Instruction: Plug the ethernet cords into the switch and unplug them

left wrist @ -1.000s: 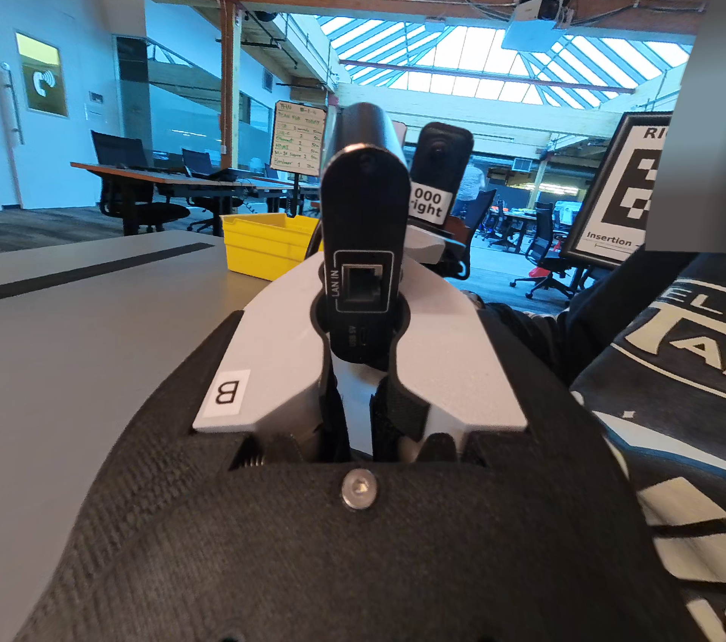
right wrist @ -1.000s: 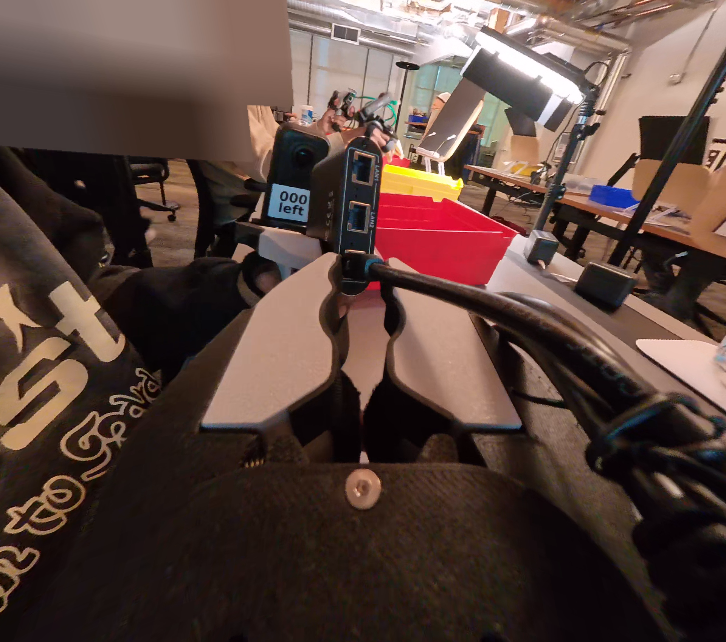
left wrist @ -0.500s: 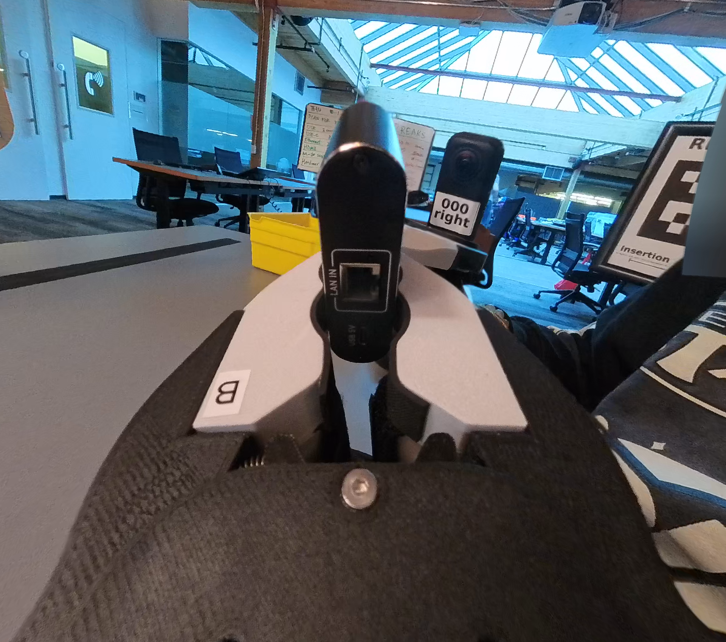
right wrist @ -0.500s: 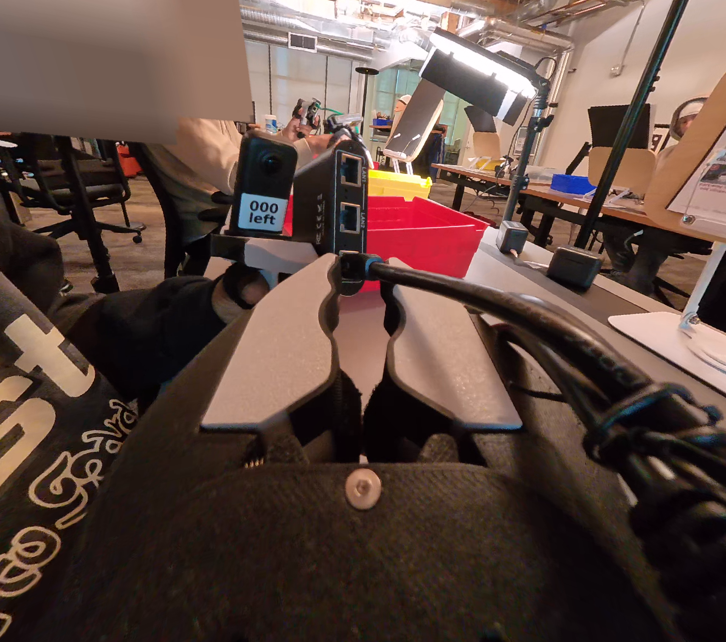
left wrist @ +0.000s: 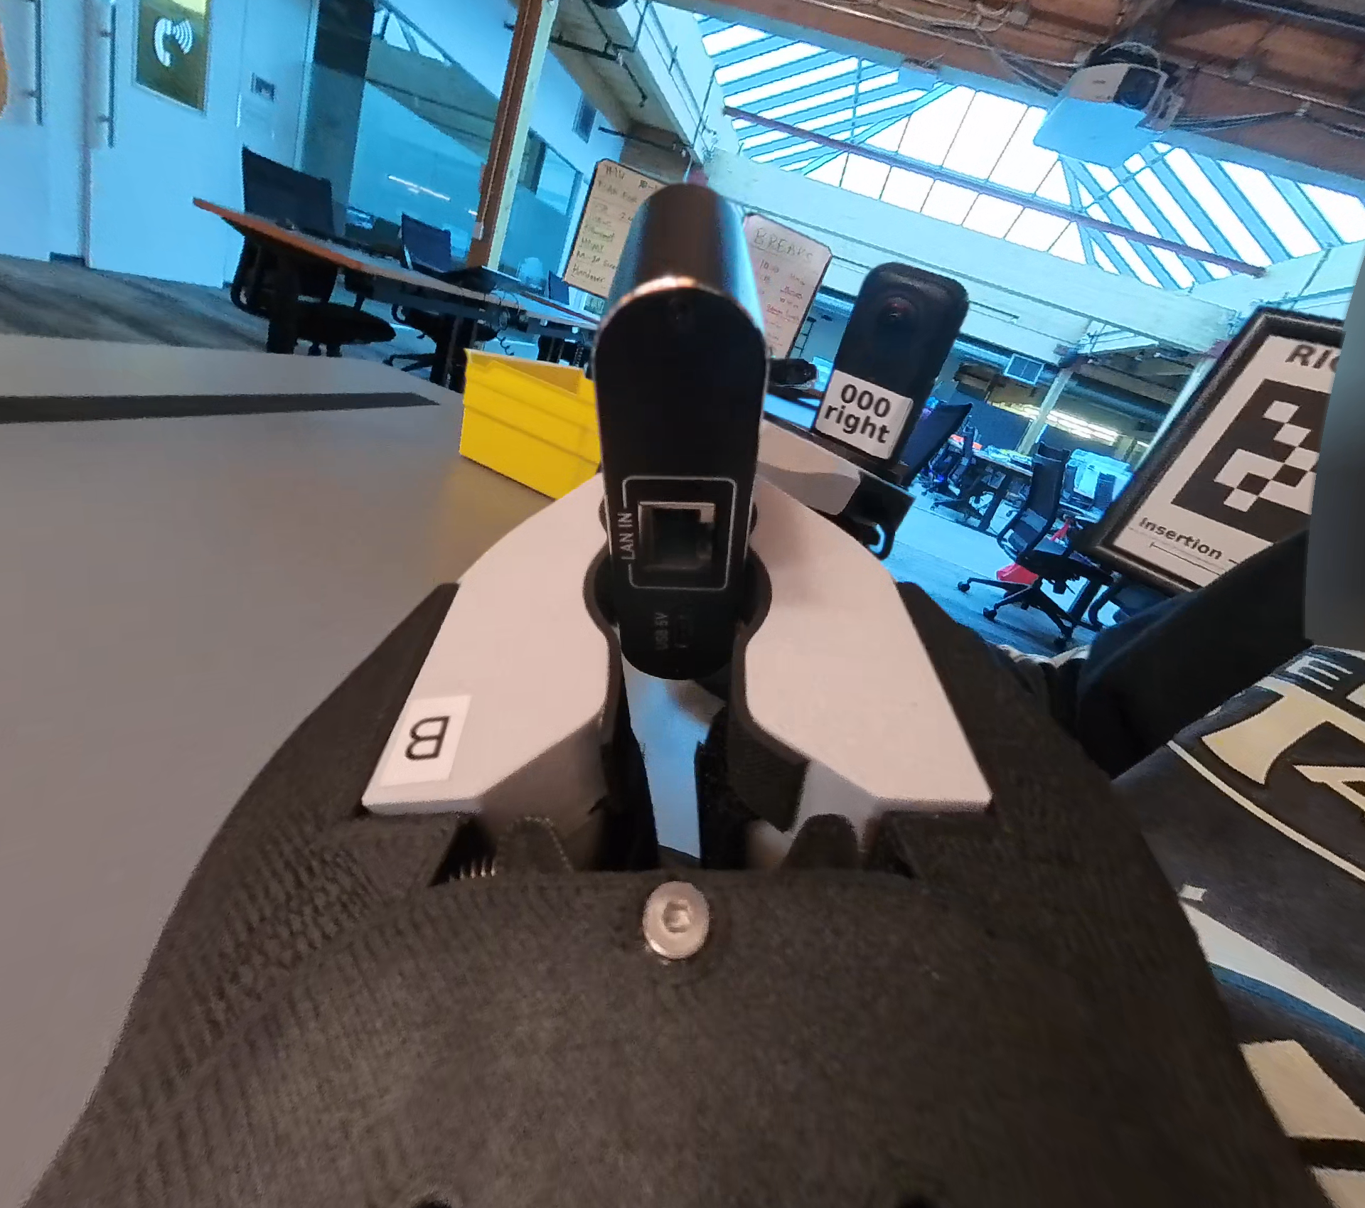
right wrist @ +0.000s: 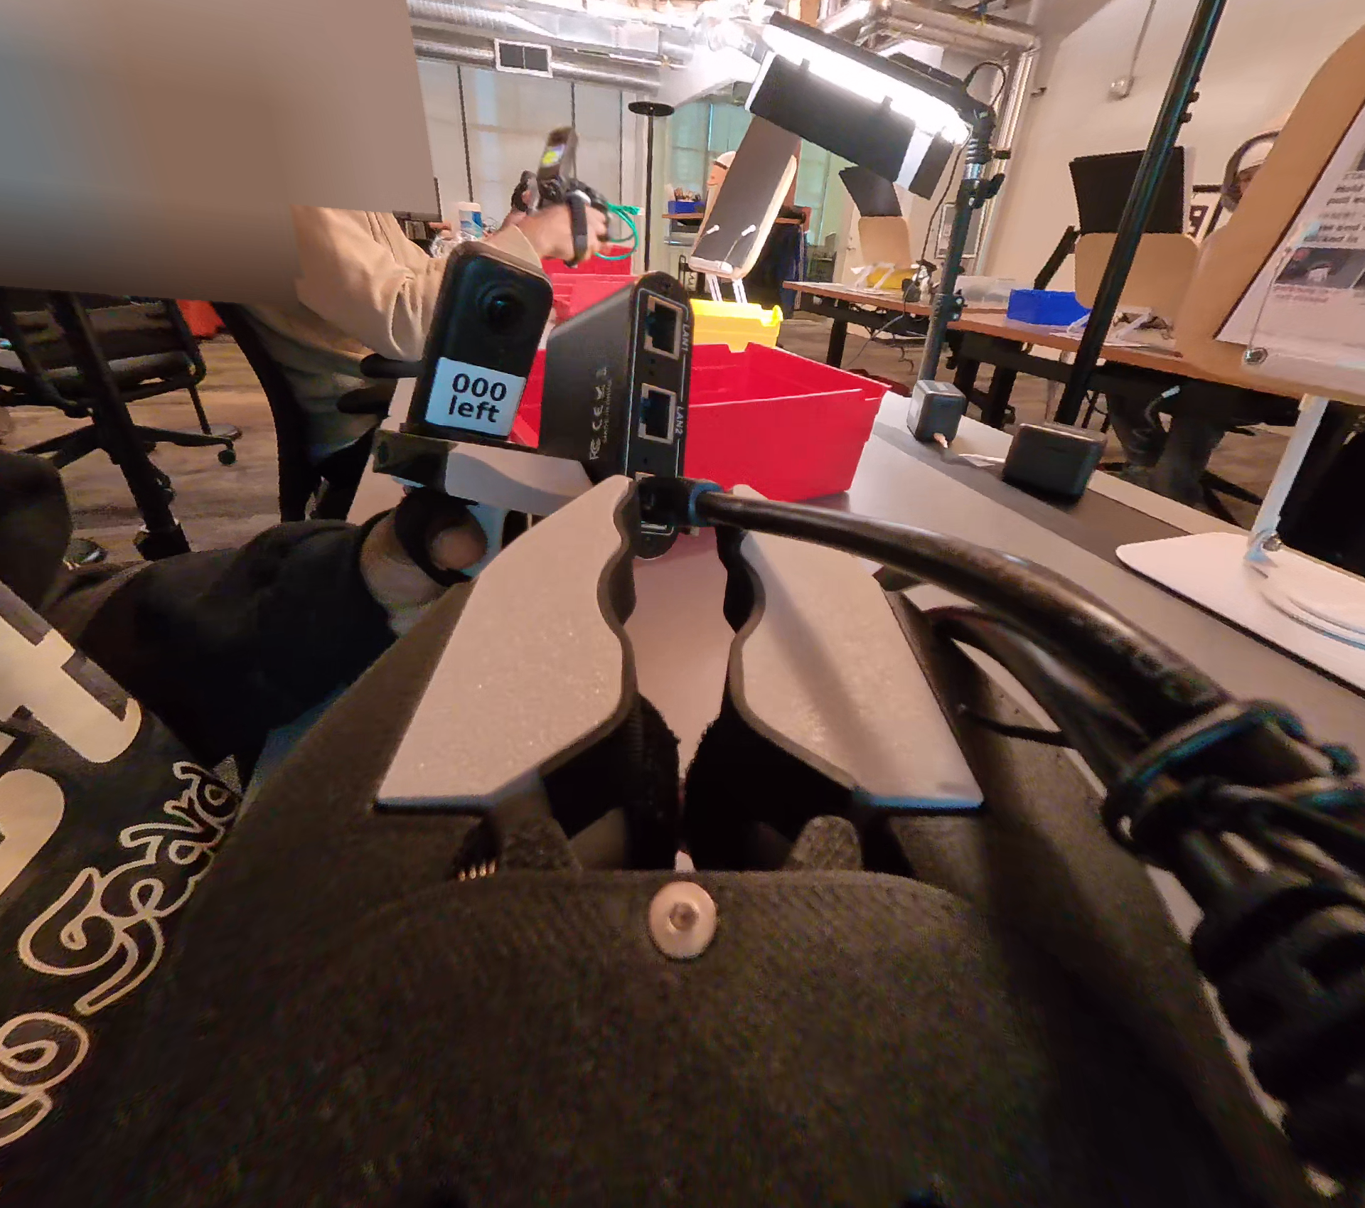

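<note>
My left gripper (left wrist: 679,581) is shut on the black switch (left wrist: 679,375) and holds it upright above the table, one empty port facing the camera. In the right wrist view the switch (right wrist: 613,389) shows two empty ports on its far face. My right gripper (right wrist: 679,508) is shut on the plug (right wrist: 665,511) of a black ethernet cord (right wrist: 960,574), right at the switch's lowest port. How deep the plug sits is hidden by the fingers. The cord runs back over my right finger to a bundled coil (right wrist: 1219,796).
A grey table (left wrist: 221,581) carries a yellow bin (left wrist: 524,426), a red bin (right wrist: 775,426), two small dark boxes (right wrist: 1052,460) and a white stand base (right wrist: 1219,581). A framed marker sign (left wrist: 1256,456) stands at the right. A person's dark sleeve (right wrist: 221,596) is close by. The grippers are tip to tip, or close to it.
Both grippers have swung and tilted together, so the room has shifted in both views. The switch now shows more of its side in the right view. Both grips are unchanged.
</note>
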Demonstrator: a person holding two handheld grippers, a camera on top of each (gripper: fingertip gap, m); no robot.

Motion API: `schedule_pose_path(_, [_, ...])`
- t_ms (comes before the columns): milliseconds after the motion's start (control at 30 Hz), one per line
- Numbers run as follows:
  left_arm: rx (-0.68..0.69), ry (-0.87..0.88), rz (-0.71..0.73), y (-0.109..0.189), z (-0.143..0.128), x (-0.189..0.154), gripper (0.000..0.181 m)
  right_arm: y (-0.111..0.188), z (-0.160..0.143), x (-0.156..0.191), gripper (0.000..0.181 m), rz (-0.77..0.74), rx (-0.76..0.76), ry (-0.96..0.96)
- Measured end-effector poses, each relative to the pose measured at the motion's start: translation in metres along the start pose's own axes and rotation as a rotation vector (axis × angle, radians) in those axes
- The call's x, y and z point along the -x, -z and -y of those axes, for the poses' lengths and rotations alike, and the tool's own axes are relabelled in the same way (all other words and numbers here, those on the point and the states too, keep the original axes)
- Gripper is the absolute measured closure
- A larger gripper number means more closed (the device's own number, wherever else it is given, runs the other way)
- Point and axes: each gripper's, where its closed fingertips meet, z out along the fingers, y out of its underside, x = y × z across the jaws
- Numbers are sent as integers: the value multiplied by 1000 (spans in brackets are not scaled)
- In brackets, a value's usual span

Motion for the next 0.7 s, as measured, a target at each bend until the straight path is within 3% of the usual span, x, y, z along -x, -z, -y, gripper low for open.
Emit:
schedule_pose_path(400, [26,-58,34,-2,-3,-2,155,2,4,0,162,-9,-14,-40])
schedule_pose_path(567, [1,76,-16,-1,-2,2,155,-1,1,-3,162,-3,-20,-62])
schedule_pose_path(633, [-58,120,-25,7,7,4,155,18,19,-34,167,-151,-158,-105])
schedule_pose_path(700, [-223,205,-65,27,37,11,156,55,37,-71,167,-227,-267,-196])
